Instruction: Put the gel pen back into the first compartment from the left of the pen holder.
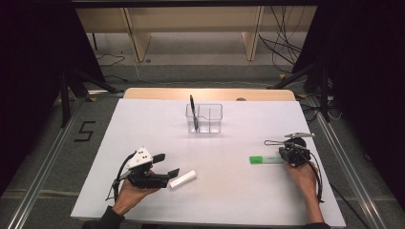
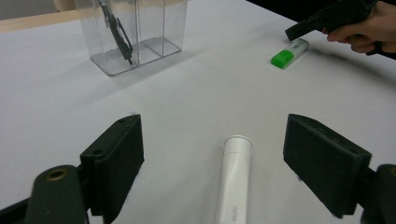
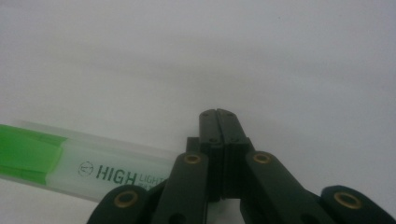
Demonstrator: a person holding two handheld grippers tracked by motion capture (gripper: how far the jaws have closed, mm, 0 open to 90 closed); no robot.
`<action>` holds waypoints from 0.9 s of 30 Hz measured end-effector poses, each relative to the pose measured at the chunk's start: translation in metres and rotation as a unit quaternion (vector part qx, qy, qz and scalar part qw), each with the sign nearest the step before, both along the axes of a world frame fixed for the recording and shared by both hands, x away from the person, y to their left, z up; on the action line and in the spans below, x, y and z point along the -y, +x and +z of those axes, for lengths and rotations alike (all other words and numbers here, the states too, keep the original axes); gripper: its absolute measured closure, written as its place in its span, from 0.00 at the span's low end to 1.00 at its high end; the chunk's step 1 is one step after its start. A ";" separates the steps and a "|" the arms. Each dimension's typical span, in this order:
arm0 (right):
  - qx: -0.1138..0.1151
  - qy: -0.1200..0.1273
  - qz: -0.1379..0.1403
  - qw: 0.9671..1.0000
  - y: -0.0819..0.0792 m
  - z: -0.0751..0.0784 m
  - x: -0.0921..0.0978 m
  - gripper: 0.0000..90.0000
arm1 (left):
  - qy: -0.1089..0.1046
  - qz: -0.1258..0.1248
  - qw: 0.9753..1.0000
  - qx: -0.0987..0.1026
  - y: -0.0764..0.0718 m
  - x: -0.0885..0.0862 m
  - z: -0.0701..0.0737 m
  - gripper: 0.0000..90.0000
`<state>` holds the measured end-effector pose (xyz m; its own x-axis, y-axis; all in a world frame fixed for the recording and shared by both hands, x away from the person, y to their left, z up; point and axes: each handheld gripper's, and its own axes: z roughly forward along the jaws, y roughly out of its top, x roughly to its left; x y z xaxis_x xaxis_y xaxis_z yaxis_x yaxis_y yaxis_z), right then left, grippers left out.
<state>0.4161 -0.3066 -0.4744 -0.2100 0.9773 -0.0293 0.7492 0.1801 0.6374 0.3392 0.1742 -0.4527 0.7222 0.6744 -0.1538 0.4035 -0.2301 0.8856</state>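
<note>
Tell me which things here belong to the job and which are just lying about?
In the job:
- white marker, between the left hand-held gripper's open jaws
- green highlighter, beside the right hand-held gripper, jaws shut
- clear organizer, holding a black pen

Lying about:
- cables on the floor

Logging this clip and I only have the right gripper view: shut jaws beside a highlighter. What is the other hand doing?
Observer: The left gripper is open, its jaws on either side of a white tube lying on the table.
Operator: Anything else on the table?
Observer: A clear divided holder stands at the far middle with a black pen upright in its left compartment.
Operator: Does the right gripper hold the highlighter?
Observer: No. The right gripper is shut on nothing; the green-capped highlighter lies beside it.
</note>
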 end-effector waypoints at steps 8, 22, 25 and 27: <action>-0.014 0.000 0.001 1.000 -0.001 -0.001 0.000 1.00 | -0.018 -0.003 1.000 -0.014 -0.002 -0.006 -0.002 0.21; -0.041 -0.006 0.017 0.999 -0.023 0.004 0.000 1.00 | -0.009 0.002 1.000 -0.007 -0.004 -0.008 -0.004 0.20; -0.050 -0.008 0.023 0.998 -0.029 0.005 -0.002 1.00 | -0.006 0.001 1.000 -0.004 -0.004 -0.007 -0.004 0.20; -0.057 -0.007 0.027 0.998 -0.034 0.006 -0.003 1.00 | -0.006 0.000 1.000 -0.003 -0.004 -0.007 -0.004 0.20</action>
